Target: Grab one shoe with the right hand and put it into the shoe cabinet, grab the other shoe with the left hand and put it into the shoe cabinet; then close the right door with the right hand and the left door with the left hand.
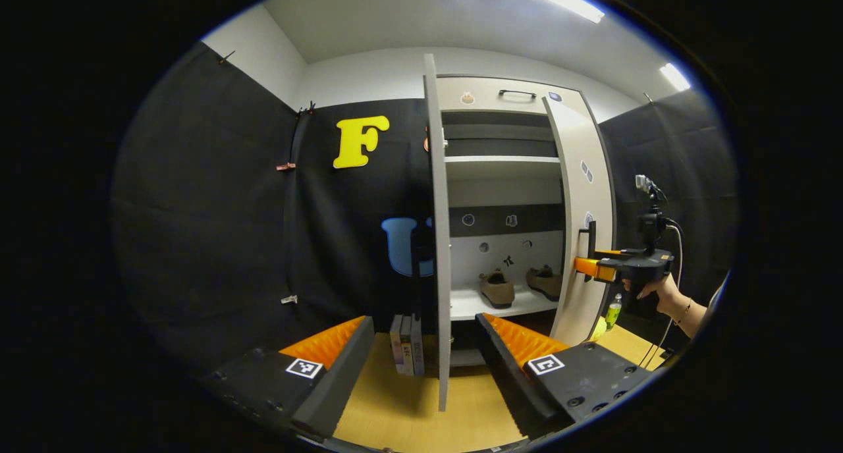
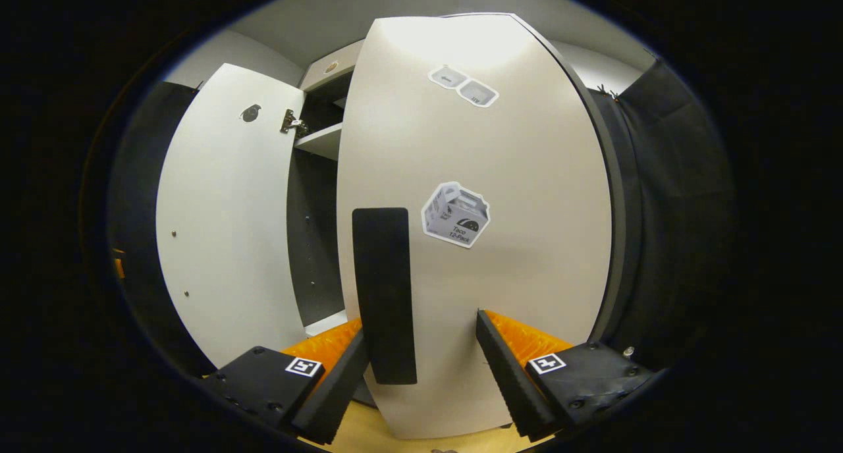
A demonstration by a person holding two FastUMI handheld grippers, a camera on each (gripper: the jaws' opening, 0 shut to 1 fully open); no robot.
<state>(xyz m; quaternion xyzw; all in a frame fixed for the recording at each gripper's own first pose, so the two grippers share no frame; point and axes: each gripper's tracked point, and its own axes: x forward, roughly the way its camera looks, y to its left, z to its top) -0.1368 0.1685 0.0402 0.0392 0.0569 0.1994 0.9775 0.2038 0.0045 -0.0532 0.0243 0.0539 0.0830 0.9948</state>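
Shoes: two tan suede low shoes sit side by side on the white lower shelf inside the tall pale shoe cabinet; both placing steps look done
Right door: pale flat panel partly swung in; its black upright bar handle stands between the fingers of the right claw, which is spread, not clenched on it; closing appears under way
Left door: white panel wide open, seen edge-on; not yet closed
Left claw: released, empty, hanging above the wooden floor
Left to do: finish the right door; then the left
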